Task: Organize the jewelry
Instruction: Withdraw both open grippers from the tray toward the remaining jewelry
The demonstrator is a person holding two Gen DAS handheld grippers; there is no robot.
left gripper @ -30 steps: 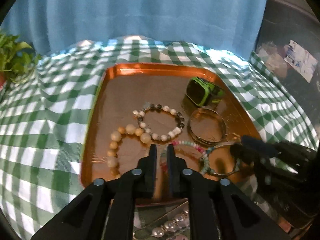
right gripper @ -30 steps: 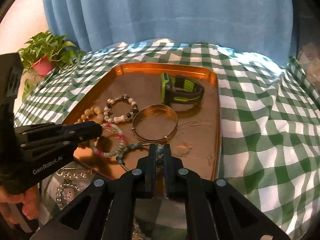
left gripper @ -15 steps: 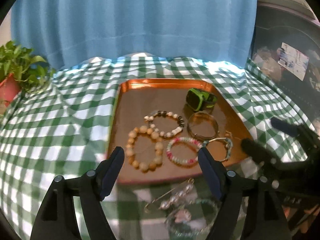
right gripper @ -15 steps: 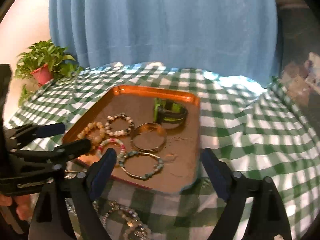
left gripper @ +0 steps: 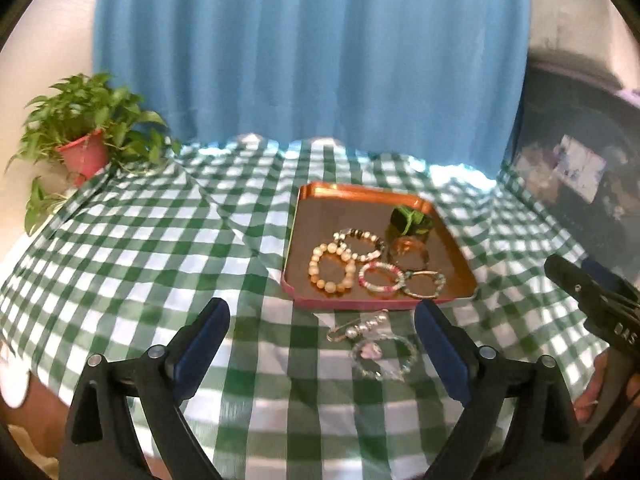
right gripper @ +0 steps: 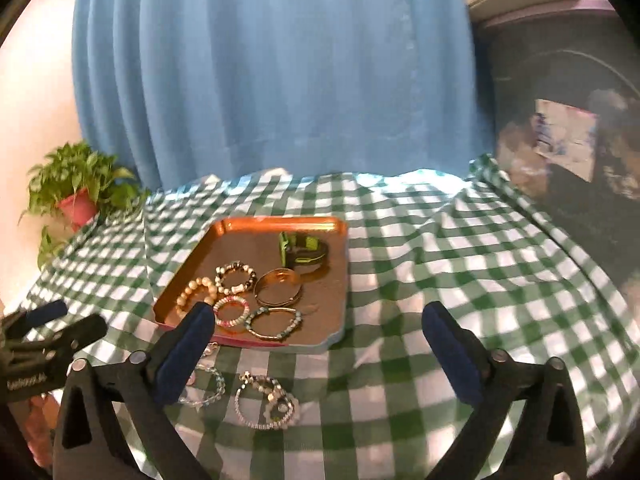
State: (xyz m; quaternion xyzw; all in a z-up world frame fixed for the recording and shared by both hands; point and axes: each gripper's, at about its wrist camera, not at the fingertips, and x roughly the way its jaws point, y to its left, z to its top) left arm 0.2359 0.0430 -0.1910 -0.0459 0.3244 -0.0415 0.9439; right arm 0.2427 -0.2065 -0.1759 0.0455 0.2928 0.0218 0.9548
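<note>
Both grippers hang above the green checked tablecloth (left gripper: 152,240) with nothing between their pads: the left gripper (left gripper: 322,344) is spread wide, and so is the right gripper (right gripper: 318,344). On the copper tray (left gripper: 360,194) six pieces already lie side by side: a green and black watch (right gripper: 302,250), a gold bangle (right gripper: 278,288), a dark and white bead bracelet (right gripper: 236,276), a large cream bead bracelet (left gripper: 332,266), a pink bead bracelet (left gripper: 380,278) and a blue-beaded bangle (right gripper: 274,322). By my reading the sorting is well along but not finished: a few pieces sit on the cloth just in front of the tray's near edge, a pearl pin (left gripper: 358,326) and some clear bead bracelets (right gripper: 266,402) lying partly over one another. Those are what is left to lift onto the tray, where bare floor shows at the back left
</note>
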